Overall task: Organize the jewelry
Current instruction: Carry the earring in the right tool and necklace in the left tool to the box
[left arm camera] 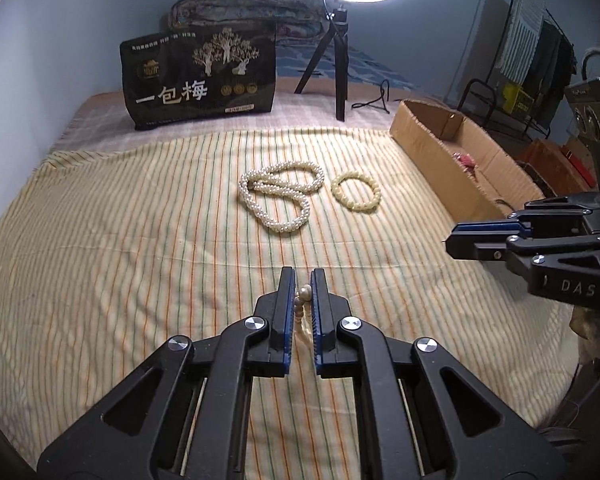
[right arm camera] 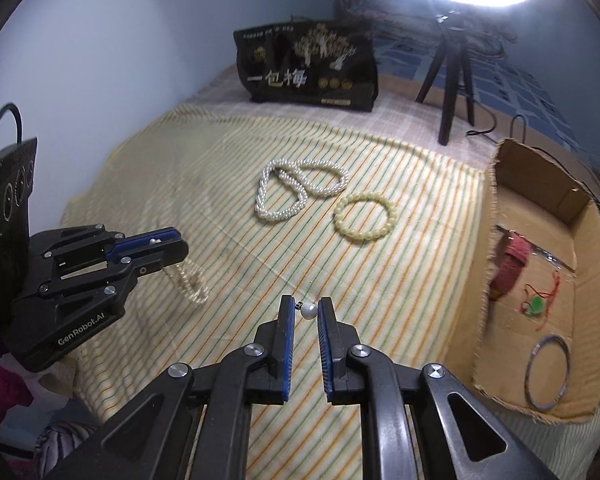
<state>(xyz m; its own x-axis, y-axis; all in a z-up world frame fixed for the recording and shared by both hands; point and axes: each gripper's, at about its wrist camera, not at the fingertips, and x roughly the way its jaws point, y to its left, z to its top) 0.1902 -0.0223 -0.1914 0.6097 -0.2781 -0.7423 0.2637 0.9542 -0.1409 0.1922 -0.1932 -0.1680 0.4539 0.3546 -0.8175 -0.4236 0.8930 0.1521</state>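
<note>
My left gripper (left arm camera: 302,276) is shut on a beige bead bracelet (left arm camera: 302,300); in the right wrist view the bracelet (right arm camera: 188,280) hangs from that gripper (right arm camera: 180,246) above the striped cloth (right arm camera: 400,272). My right gripper (right arm camera: 306,304) is shut on a single white pearl (right arm camera: 309,311) with a small dark clasp; it also shows in the left wrist view (left arm camera: 454,240). A long pearl necklace (left arm camera: 280,196) (right arm camera: 296,188) and a pale yellow bead bracelet (left arm camera: 356,192) (right arm camera: 362,220) lie on the cloth ahead.
An open cardboard box (right arm camera: 580,236) (left arm camera: 428,148) at the right holds a red pouch (right arm camera: 508,264), a red-cord green pendant (right arm camera: 536,302) and a metal bangle (right arm camera: 550,372). A black bag (left arm camera: 198,76) and a ring-light tripod (left arm camera: 340,64) stand behind.
</note>
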